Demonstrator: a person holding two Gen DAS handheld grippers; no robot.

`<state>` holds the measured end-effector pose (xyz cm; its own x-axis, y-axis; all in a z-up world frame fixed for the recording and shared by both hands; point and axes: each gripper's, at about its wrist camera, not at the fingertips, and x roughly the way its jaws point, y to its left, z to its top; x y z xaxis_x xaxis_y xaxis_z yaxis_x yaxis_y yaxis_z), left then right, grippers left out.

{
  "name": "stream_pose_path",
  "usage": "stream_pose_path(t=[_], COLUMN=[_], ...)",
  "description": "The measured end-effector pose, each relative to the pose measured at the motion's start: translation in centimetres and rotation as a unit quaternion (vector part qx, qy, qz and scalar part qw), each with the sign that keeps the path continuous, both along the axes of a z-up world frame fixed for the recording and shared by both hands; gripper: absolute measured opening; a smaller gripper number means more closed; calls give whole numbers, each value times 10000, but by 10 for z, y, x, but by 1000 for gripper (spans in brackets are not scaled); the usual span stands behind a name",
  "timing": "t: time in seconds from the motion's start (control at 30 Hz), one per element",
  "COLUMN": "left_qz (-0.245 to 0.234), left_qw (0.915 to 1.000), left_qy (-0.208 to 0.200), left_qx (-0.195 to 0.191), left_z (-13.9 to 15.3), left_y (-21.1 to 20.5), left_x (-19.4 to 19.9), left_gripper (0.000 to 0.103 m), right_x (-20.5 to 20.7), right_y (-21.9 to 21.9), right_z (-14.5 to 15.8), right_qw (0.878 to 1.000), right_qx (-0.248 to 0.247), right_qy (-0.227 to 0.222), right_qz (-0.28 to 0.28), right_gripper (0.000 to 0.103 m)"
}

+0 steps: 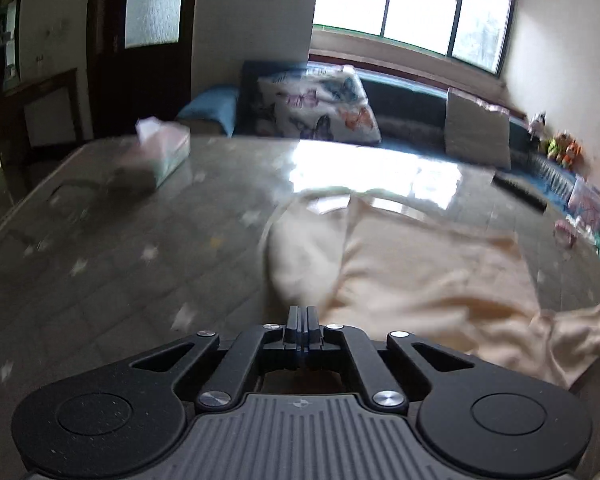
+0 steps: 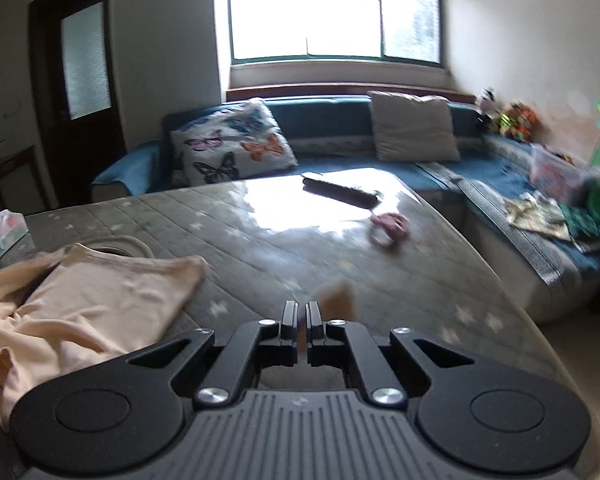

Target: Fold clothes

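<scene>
Left gripper has its jaws closed on the cream shirt; right gripper is nearly closed, its hold unclear. Tissue box sits at the table's far corner; no writing is legible.

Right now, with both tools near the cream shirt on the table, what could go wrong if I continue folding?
1. The cream shirt is bunched and partly doubled over, so a fold now may likely lock in wrinkles.
2. Both the left tool and the right tool look shut with no cloth clearly between them; pulling may move nothing.
3. The tissue box and a pink item lie on the table and might get swept aside.
</scene>
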<state>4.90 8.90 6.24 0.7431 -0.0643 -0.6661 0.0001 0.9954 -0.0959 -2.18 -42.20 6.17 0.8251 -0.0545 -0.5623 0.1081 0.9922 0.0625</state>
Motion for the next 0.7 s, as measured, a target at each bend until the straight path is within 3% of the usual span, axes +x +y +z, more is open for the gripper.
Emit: stream_pose_path(t=[0.1, 0.2, 0.37, 0.5, 0.7], left_qz=[224, 145, -928, -1886, -2691], left_qw=[9990, 9991, 9953, 9817, 9614], left_qy=[235, 219, -149, -219, -153], left_qx=[308, 324, 220, 133, 545], left_z=[-15, -18, -7, -10, -30], left_y=[10, 13, -27, -73, -122], left_x=[-7, -17, -42, -55, -60], left_gripper=[2, 4, 10, 32, 45], right_x=[-8, -10, -6, -4, -8], right_y=[-9, -14, -17, -23, -26], right_z=[-16, -31, -48, -61, -66], right_qw=[9997, 9989, 9977, 9963, 9959], right_qx=[60, 88, 109, 228, 327], right_qy=[227, 456, 635, 758, 786], right_qz=[-121, -97, -214, -340, -301], right_gripper=[3, 4, 14, 22, 26])
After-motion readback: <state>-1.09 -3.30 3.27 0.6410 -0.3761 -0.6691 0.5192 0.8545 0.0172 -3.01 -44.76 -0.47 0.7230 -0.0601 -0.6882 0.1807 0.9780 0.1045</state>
